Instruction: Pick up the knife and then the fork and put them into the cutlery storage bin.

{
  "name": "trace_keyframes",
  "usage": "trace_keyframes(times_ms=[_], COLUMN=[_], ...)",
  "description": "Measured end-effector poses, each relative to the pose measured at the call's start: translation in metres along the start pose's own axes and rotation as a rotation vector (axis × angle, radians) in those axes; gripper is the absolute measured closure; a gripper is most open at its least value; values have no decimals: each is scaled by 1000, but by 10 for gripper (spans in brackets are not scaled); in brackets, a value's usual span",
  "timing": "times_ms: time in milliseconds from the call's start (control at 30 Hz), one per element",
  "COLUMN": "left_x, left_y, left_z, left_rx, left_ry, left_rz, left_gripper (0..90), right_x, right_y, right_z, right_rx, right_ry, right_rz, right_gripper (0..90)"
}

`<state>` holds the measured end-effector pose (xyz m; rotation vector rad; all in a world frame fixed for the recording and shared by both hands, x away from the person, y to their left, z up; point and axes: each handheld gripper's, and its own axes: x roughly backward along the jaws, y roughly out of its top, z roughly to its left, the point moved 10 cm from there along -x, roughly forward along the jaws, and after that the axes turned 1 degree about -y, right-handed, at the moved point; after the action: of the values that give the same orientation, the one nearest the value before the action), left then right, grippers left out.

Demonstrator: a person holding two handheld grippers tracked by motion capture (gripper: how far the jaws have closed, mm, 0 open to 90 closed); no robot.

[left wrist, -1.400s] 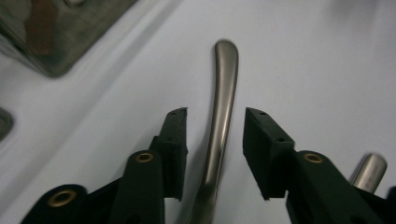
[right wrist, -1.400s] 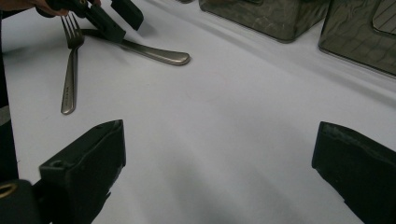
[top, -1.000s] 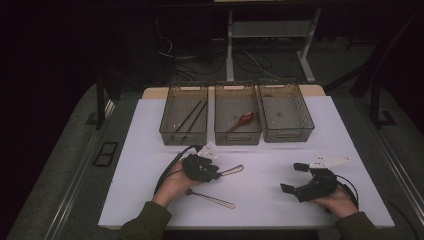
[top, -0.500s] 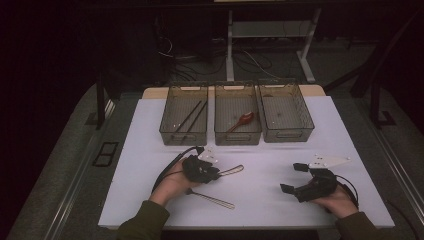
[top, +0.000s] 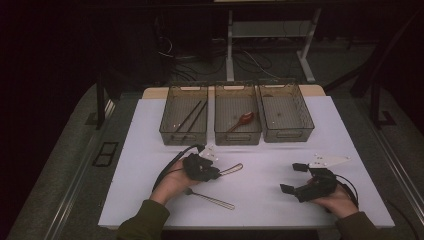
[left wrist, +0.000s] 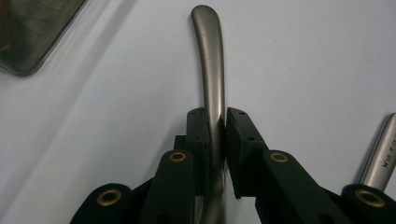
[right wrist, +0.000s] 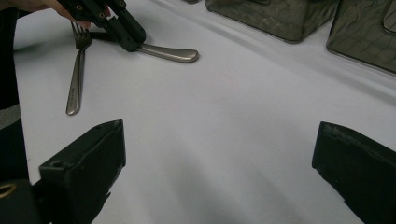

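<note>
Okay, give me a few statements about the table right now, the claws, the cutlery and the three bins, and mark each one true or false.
1. The left claw is shut on a metal utensil handle. True.
2. The right claw is holding the fork. False: its jaws stand wide apart with nothing between them, and the fork lies on the white table beside the left claw.
3. The middle bin holds a red spoon. True.
4. The left bin is empty. False: dark chopsticks lie in it.
5. The right bin holds a knife. False: no cutlery can be seen inside it.
</note>
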<state>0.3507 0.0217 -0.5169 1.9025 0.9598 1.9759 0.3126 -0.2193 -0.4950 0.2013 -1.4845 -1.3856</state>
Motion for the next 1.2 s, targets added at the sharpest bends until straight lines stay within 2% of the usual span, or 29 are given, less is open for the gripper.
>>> trace_keyframes(times_ms=[267, 333, 533, 633, 800, 933, 967, 1033, 1067, 1100, 1167, 1200], left_x=[2, 3, 5, 6, 6, 7, 7, 8, 9, 10, 10, 11], left_y=[9, 13, 23, 28, 40, 48, 51, 57, 59, 61, 65, 67], left_z=[5, 6, 7, 7, 3, -4, -6, -12, -14, -16, -19, -21], left_rx=[-23, -26, -58, -69, -114, -146, -148, -148, -160, -174, -191, -207], left_ry=[-5, -8, -20, -26, -38, -49, -56, -64, -67, -72, -76, -84], left_rz=[3, -10, -3, -3, -5, 2, -4, -23, -23, -19, -20, -17], left_gripper=[794, 793, 794, 794, 793, 794, 794, 794, 793, 793, 793, 793], right_x=[1, 0, 3, 2, -5, -17, -20, -26, -29, -33, -38, -40], right_y=[1, 3, 11, 16, 29, 37, 40, 46, 49, 52, 59, 63], right_z=[1, 1, 6, 10, 14, 19, 20, 25, 27, 25, 28, 29], right_rx=[-6, 1, 26, 54, 128, 201, 223, 257, 283, 339, 371, 391], right_ry=[14, 18, 49, 66, 89, 146, 160, 199, 212, 213, 225, 229], right_rz=[6, 5, 22, 37, 79, 163, 182, 224, 244, 266, 293, 305], right_gripper=[22, 21, 21, 21, 22, 23, 61, 76, 76, 77, 78, 121])
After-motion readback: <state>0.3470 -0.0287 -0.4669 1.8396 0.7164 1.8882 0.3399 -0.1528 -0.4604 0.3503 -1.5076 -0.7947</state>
